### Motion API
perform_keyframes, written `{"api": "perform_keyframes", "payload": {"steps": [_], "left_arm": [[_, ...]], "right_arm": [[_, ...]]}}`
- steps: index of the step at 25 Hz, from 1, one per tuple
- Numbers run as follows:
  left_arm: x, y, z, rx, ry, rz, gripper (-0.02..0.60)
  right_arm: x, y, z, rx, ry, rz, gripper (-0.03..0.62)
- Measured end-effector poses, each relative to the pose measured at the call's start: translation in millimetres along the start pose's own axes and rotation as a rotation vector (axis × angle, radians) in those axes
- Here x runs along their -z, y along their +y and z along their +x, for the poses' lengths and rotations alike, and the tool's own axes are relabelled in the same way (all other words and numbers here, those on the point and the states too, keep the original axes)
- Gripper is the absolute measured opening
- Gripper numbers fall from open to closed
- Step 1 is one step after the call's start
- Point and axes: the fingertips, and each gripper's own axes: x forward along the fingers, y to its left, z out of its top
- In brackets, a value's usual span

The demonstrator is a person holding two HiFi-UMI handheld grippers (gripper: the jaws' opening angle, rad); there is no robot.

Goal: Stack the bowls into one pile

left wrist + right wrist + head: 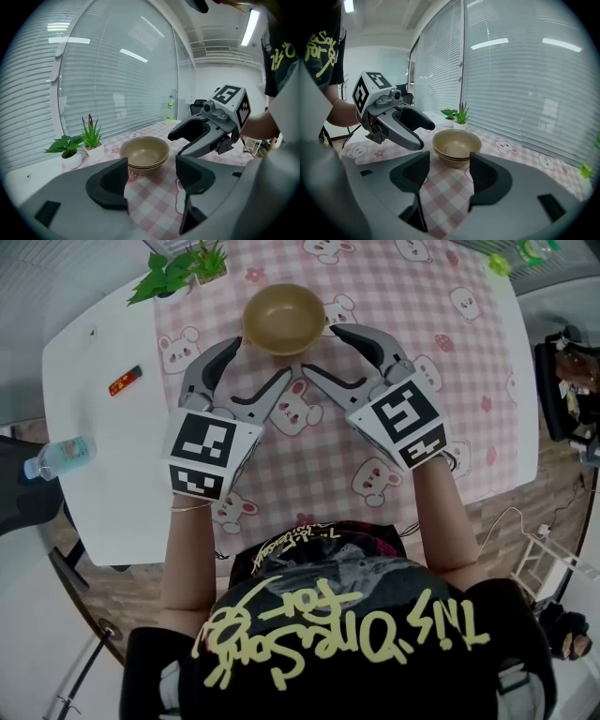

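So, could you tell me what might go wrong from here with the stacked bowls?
1. The left claw and right claw sit open, close on either side of the bowl pile; a careless swing might knock it.
2. A nudged pile could slide toward the nearby potted plants.

White table (94, 437) w/ pink checked cloth (473, 362), wood floor (131, 592), window blinds (511, 84), ceiling strip light (251, 26).
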Motion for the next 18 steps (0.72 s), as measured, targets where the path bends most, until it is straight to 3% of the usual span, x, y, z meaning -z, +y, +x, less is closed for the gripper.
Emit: {"api": "perform_keyframes", "payload": {"steps": [18], "left_arm": [[-21.9,-22.9,-59.6,0.0,-0.131,-0.004,0.299]], "right_arm": [[-40.5,42.2,-43.7,0.089,-0.159,-0.001,0.268]]}}
